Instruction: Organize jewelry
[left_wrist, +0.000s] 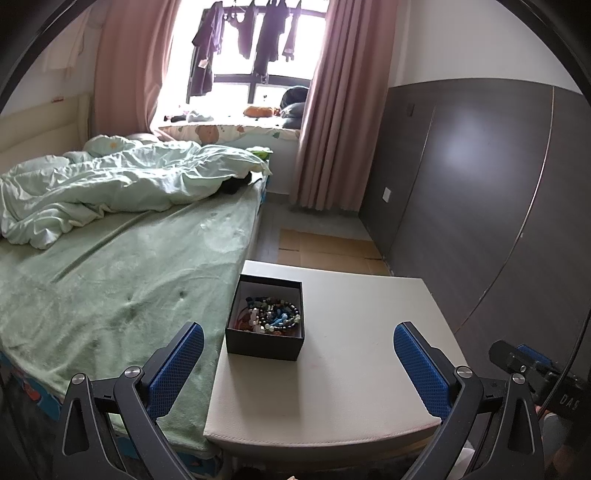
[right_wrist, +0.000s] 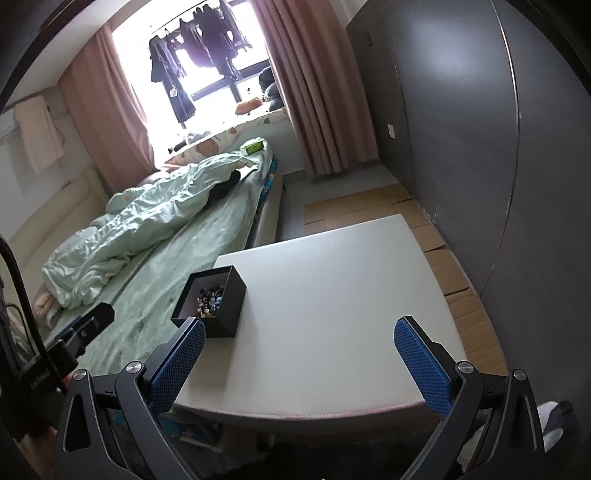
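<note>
Left gripper (left_wrist: 298, 354): I have the jaws spread wide and holding nothing, hovering short of the box, above the near part of the worktop.
Right gripper (right_wrist: 300, 352): jaws likewise wide and bare, over the worktop to the right of the box.
Jewelry box (left_wrist: 265, 319): an open black box at the left edge of the worktop (left_wrist: 362, 354), right beside the bed (left_wrist: 110, 288).
Jewelry (left_wrist: 271, 314): a tangled heap of beaded strands in the box; I cannot separate one piece from another from here.
Risk, tangle: I judge that pinching one strand would drag its neighbours up with it, since they lie looped through each other.
Risk, box: it looks light and unsecured; a pull on a snagged strand or a knock from a finger could tip it or push it off the edge onto the bed.
Risk, grip: beads are small and round, so I expect them to slip from broad pads (left_wrist: 177, 373).
Surface: pale, smooth, flat worktop, otherwise bare, with a rounded near edge.
Room: a bedroom with a green sheet, a rumpled quilt (left_wrist: 122, 184), pink curtains (left_wrist: 340, 110) at a bright window, a dark wardrobe (left_wrist: 498, 203) on the right, and cardboard on the floor (right_wrist: 454, 273).
</note>
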